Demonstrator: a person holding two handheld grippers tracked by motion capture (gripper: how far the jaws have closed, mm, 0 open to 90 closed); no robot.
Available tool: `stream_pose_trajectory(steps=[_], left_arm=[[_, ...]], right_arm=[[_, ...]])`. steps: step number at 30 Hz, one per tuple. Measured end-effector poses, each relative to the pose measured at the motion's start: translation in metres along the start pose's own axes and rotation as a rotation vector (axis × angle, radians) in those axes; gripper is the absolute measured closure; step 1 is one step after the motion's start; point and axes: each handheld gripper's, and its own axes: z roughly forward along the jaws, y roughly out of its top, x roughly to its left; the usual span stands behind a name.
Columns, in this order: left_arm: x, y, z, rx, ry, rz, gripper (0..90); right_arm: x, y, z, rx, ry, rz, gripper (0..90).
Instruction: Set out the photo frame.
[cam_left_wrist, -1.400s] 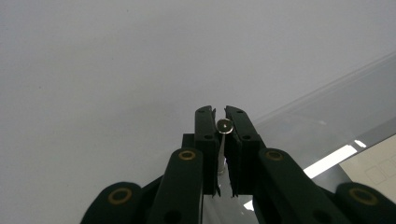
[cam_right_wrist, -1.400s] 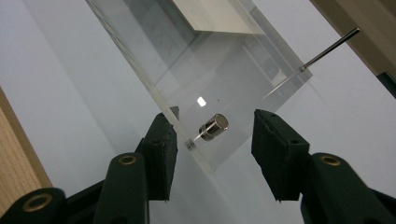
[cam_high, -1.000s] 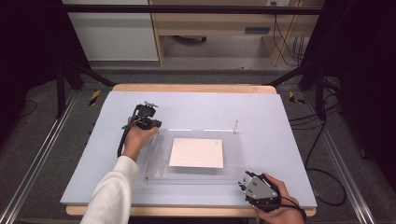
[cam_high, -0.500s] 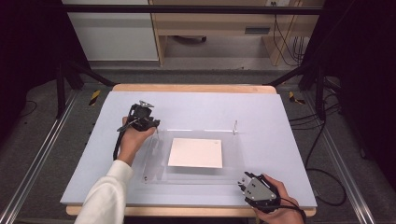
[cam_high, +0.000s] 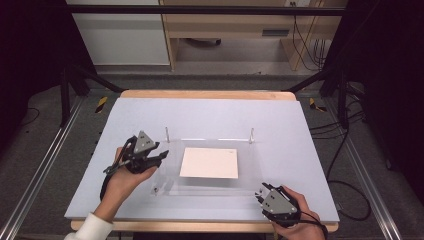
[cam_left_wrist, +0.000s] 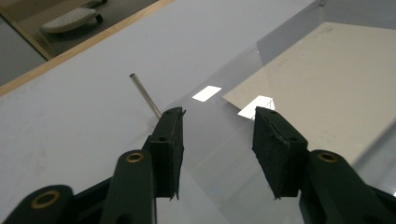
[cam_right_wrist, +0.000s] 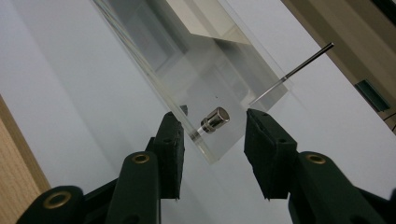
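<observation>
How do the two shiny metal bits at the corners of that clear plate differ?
The thin rod is long and slender and rises well above the clear plate; the cap is short and stubby and sits close on the plate. The rod stands beyond the right gripper, while the cap lies between its open jaws, untouched. Both are shiny metal at plate corners.

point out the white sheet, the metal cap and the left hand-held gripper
white sheet (cam_high: 210, 162), high view, middle of its face
metal cap (cam_right_wrist: 215, 119), right gripper view, its round side
left hand-held gripper (cam_left_wrist: 218, 133), left gripper view, between its fingertips
</observation>
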Motion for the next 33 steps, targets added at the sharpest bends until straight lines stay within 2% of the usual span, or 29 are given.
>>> stream_pose_trajectory(steps=[2, 4, 8, 10, 12, 15, 18, 24, 26, 28, 30, 33], left_arm=[[-0.009, -0.006, -0.009, -0.022, -0.018, 0.006, 49.0], [-0.016, -0.009, -0.015, -0.020, -0.026, 0.043, 46.3], [-0.027, -0.014, -0.028, -0.062, -0.042, 0.086, 41.3], [-0.032, -0.016, -0.032, -0.071, -0.030, 0.121, 37.3], [-0.039, -0.018, -0.035, -0.069, -0.060, 0.137, 36.2], [-0.053, -0.018, -0.039, -0.079, -0.079, 0.202, 33.4], [-0.064, -0.017, -0.042, -0.092, -0.098, 0.238, 28.2], [-0.080, -0.020, -0.040, -0.077, -0.102, 0.339, 25.9], [-0.083, -0.022, -0.037, -0.057, -0.099, 0.370, 26.2], [-0.084, -0.024, -0.035, -0.048, -0.104, 0.377, 27.2], [-0.085, -0.028, -0.032, -0.024, -0.085, 0.405, 28.7], [-0.085, -0.031, -0.029, -0.006, -0.086, 0.415, 30.0]], right_arm=[[0.000, 0.000, 0.000, 0.007, -0.003, 0.000, 58.8], [0.000, 0.001, 0.000, 0.005, -0.005, 0.000, 58.9], [0.001, 0.001, 0.001, 0.006, -0.012, 0.002, 59.2], [0.001, 0.001, 0.000, 0.004, -0.015, 0.001, 59.3], [0.000, 0.001, 0.000, -0.004, -0.014, 0.015, 59.3], [0.000, 0.002, -0.001, -0.004, -0.017, 0.015, 59.4], [0.000, 0.002, 0.000, -0.003, -0.017, 0.013, 59.5], [-0.001, 0.002, -0.001, -0.011, -0.020, 0.022, 59.6], [-0.001, 0.002, -0.001, -0.012, -0.018, 0.024, 59.6], [-0.001, 0.002, -0.001, -0.009, -0.019, 0.024, 59.5], [-0.001, 0.002, -0.001, -0.009, -0.019, 0.029, 59.5], [-0.001, 0.003, -0.001, -0.016, -0.020, 0.038, 59.6]])
